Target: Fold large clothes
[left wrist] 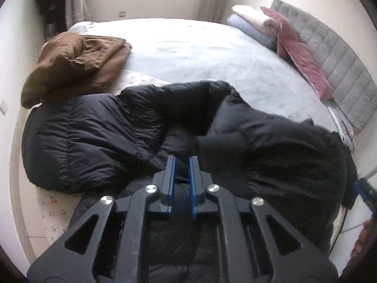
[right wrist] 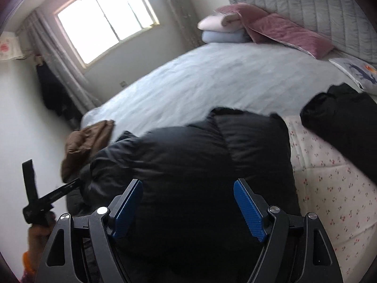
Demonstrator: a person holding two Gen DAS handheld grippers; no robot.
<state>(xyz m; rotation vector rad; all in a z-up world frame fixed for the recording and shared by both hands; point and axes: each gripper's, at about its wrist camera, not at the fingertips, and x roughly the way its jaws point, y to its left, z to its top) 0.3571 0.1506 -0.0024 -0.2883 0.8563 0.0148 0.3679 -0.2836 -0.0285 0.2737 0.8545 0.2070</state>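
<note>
Where the bed's [left wrist: 188, 47] near edge meets the floral sheet [right wrist: 329, 176], a black puffer jacket [left wrist: 94, 136] lies spread and bunched, its bulk across the foreground of both views. In the left wrist view, the left gripper [left wrist: 182, 160] has its blue-padded fingers drawn close with only a narrow gap, and dark jacket fabric sits in that gap, so it pinches a fold of the jacket. A padded sleeve or flap rises just right of the fingertips. In the right wrist view, the right gripper [right wrist: 188, 188] hangs over the jacket with its fingers spread wide; the pads [right wrist: 247, 210] press on nothing. The left gripper shows at the left edge of that view, its tips reaching into the jacket's edge.

A brown garment [left wrist: 75, 63] lies crumpled at the far left corner of the bed, touching the jacket. Another black garment [right wrist: 341, 118] lies to the right on the sheet, apart from the jacket. Folded blankets [left wrist: 254, 23] and a pink pillow [left wrist: 301, 56] lean by the grey headboard [left wrist: 341, 59]. A window [right wrist: 106, 16] is lit behind.
</note>
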